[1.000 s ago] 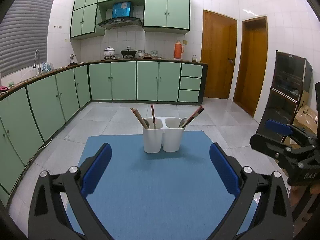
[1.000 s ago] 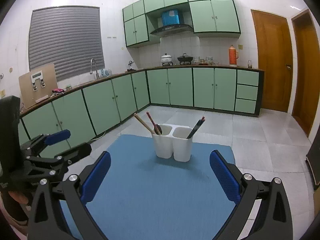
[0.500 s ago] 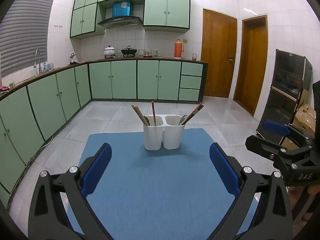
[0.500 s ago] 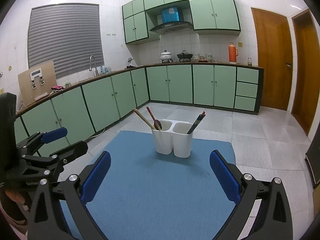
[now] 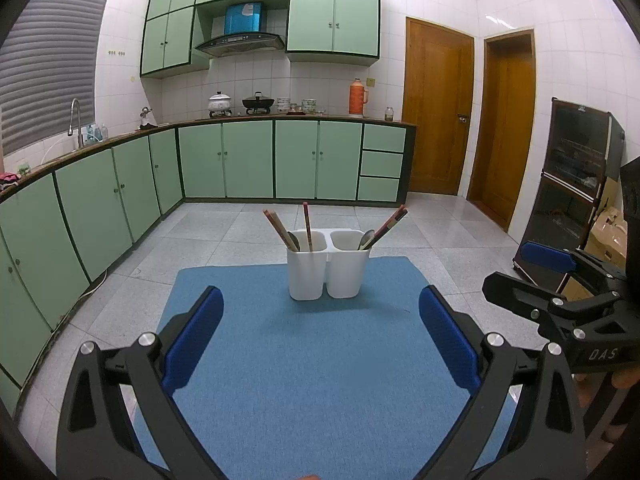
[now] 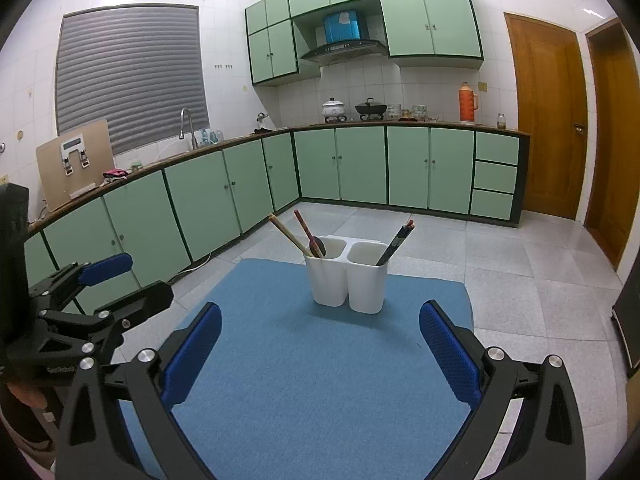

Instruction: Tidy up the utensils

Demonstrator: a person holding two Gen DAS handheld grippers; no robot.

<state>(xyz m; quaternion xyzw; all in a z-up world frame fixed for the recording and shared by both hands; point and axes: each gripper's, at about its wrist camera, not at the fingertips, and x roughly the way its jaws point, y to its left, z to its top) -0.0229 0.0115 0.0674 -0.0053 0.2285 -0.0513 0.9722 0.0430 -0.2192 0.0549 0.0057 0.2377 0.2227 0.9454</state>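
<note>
Holder (image 5: pixel 328 270), white, two compartments, stands near the desk's (image 5: pixel 280 380) far edge with chopsticks (image 5: pixel 276 224) and spoons inside. Left claw (image 5: pixel 320 344) and right claw (image 6: pixel 320 344) both spread wide, empty, apart from it.

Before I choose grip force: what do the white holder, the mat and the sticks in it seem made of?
Holder: likely plastic, smooth, matte white, with rounded moulded corners. Mat: looks like felt or woven fabric, with a fine grainy blue surface. Sticks: probably wood or bamboo, tan with reddish-brown tones, though a lacquered coating can't be ruled out.
</note>
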